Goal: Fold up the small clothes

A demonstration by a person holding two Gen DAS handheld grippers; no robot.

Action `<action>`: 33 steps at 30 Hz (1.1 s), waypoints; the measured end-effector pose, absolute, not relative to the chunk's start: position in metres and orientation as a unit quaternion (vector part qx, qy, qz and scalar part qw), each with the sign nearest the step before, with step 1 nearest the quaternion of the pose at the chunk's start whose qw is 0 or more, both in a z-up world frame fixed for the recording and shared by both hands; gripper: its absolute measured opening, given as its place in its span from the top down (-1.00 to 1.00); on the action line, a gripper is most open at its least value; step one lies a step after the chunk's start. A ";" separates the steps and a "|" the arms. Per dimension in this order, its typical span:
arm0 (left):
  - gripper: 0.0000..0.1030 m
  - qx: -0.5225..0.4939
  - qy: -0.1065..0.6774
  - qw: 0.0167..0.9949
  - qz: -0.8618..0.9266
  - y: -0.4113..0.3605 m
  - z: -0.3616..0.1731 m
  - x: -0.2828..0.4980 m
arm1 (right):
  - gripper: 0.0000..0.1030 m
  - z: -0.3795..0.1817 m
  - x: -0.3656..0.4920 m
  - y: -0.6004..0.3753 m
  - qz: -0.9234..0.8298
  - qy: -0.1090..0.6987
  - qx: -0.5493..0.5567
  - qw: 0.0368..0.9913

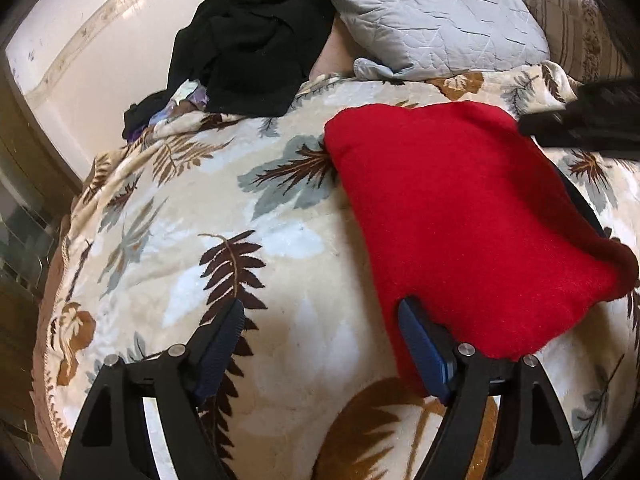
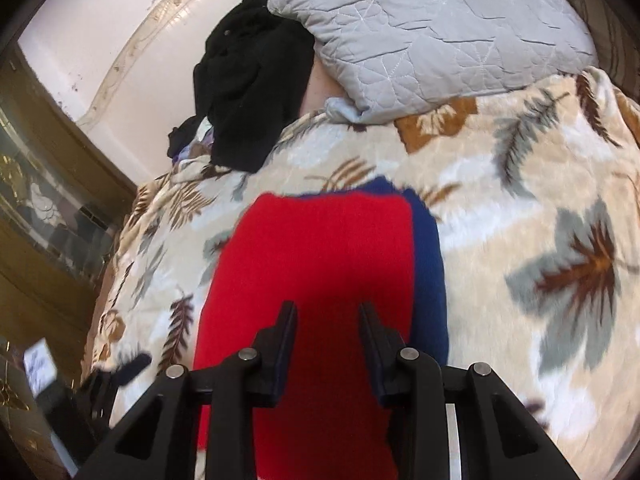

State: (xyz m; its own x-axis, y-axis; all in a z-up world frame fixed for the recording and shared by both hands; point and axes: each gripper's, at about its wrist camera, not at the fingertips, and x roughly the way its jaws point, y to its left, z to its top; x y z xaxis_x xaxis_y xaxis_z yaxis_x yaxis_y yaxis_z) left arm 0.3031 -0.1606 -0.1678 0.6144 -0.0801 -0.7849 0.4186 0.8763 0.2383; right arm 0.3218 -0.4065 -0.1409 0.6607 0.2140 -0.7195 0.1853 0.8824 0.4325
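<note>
A small red garment [image 1: 460, 216] lies folded on the leaf-patterned blanket [image 1: 200, 220]. My left gripper [image 1: 320, 316] is open just left of its near corner; the right finger [image 1: 420, 344] touches the cloth's edge. In the right wrist view the red garment [image 2: 320, 256] shows a blue layer [image 2: 430, 248] along its right side. My right gripper [image 2: 328, 312] is open directly above the red cloth, nothing between its fingers. The right gripper's black body [image 1: 584, 116] shows at the far right of the left wrist view.
A pile of black clothes [image 1: 252, 36] lies at the head of the bed beside a grey quilted pillow [image 1: 424, 16]. A white wall [image 1: 100, 20] is behind. A wooden cabinet [image 2: 44, 216] stands left of the bed.
</note>
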 end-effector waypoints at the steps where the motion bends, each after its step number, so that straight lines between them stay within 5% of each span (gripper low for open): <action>1: -0.59 0.199 0.418 0.875 -0.143 -0.159 -0.169 0.304 | 0.32 -0.141 0.333 -0.411 -0.004 0.407 0.237 0.882; 11: -0.59 0.198 0.412 0.877 -0.148 -0.158 -0.165 0.304 | 0.24 -0.153 0.380 -0.437 -0.006 0.418 0.250 0.874; 12: -0.59 0.187 0.407 0.881 -0.152 -0.156 -0.160 0.304 | -0.23 -0.150 0.379 -0.439 -0.007 0.408 0.249 0.878; 14: -0.59 0.161 0.393 0.891 -0.160 -0.152 -0.150 0.303 | -0.67 -0.145 0.375 -0.443 -0.025 0.387 0.248 0.888; 22: -0.60 0.154 0.383 0.891 -0.188 -0.167 -0.152 0.300 | -0.57 -0.167 0.382 -0.438 -0.016 0.430 0.259 0.865; 24: -0.61 0.149 0.391 0.888 -0.192 -0.166 -0.153 0.303 | -0.10 -0.184 0.387 -0.432 -0.004 0.466 0.257 0.846; 27: -0.60 0.116 0.405 0.885 -0.199 -0.156 -0.148 0.311 | 0.00 -0.180 0.380 -0.431 -0.001 0.460 0.257 0.850; 30: -0.60 0.106 0.399 0.891 -0.187 -0.147 -0.142 0.319 | -0.03 -0.172 0.363 -0.441 0.021 0.445 0.296 0.845; 33: -0.60 0.079 0.417 0.888 -0.177 -0.140 -0.144 0.337 | -0.45 -0.171 0.339 -0.458 0.027 0.434 0.344 0.832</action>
State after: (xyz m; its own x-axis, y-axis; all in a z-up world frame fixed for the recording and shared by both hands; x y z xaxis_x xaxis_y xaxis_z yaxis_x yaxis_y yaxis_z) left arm 0.3373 -0.1398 -0.1441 0.5894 -0.2480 -0.7688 0.3803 0.9248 -0.0068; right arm 0.3387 -0.4583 -0.1709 0.6223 0.3430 -0.7037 0.2536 0.7621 0.5957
